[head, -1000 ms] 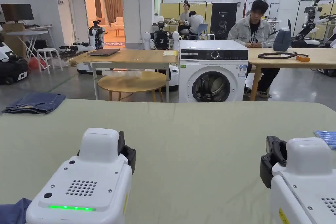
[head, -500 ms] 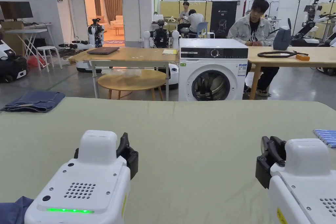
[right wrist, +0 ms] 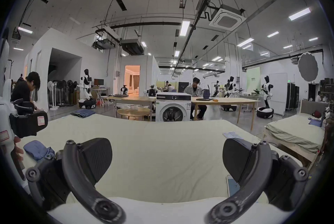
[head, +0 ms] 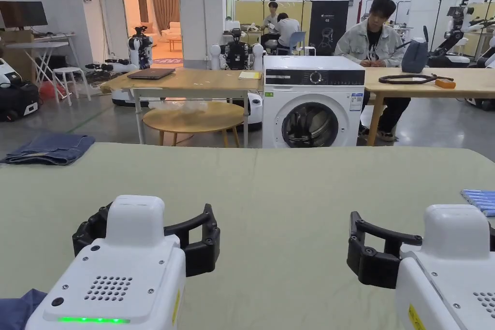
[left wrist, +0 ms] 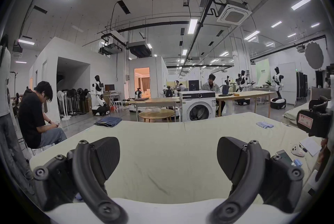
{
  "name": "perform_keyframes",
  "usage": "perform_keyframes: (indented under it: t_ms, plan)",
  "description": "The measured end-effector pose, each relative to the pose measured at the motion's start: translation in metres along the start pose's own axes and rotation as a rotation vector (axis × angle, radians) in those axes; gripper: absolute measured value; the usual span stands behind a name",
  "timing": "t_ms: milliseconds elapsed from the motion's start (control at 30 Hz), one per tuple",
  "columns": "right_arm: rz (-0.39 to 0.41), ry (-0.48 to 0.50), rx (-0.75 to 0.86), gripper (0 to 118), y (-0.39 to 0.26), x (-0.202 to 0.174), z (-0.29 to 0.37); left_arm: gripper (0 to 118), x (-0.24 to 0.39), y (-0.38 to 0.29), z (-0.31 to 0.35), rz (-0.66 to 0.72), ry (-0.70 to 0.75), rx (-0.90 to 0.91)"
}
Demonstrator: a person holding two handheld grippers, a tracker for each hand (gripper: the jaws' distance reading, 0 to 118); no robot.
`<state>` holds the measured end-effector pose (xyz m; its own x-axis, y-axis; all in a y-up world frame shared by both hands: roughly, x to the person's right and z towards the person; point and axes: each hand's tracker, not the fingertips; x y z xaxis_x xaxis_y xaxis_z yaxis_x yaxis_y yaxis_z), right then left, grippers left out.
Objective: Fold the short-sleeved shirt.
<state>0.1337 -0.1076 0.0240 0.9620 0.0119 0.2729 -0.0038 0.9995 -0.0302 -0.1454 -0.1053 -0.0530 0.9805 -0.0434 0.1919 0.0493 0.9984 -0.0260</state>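
Claws, left (left wrist: 168, 161) and right (right wrist: 167, 159), gape empty; blue shirt (right wrist: 37, 149) lies beside left claw.

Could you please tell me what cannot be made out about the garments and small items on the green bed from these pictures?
- Blue cloth: head view, cut off by the bottom-left edge and the left gripper; shirt or not, unclear. Right gripper view shows it crumpled.
- Folded denim: far corner, too small to tell its type.
- Striped blue item: cut by the right edge.
- Phone: partly behind the right gripper.
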Motion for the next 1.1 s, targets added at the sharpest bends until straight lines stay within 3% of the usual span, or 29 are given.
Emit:
perform_keyframes:
  t_ms: [667,1000,1100]
  plan:
    - [0.016,-0.003,-0.011,118,0.006,0.000,0.000,109,0.001,0.001,0.005,0.001,0.024,0.023]
    - [-0.069,0.055,-0.052,118,0.010,-0.006,-0.008,109,0.000,0.000,0.004,0.014,0.028,0.009]
    - [-0.086,-0.031,-0.115,118,0.011,-0.008,-0.011,109,-0.001,0.001,0.004,0.023,0.031,0.006]
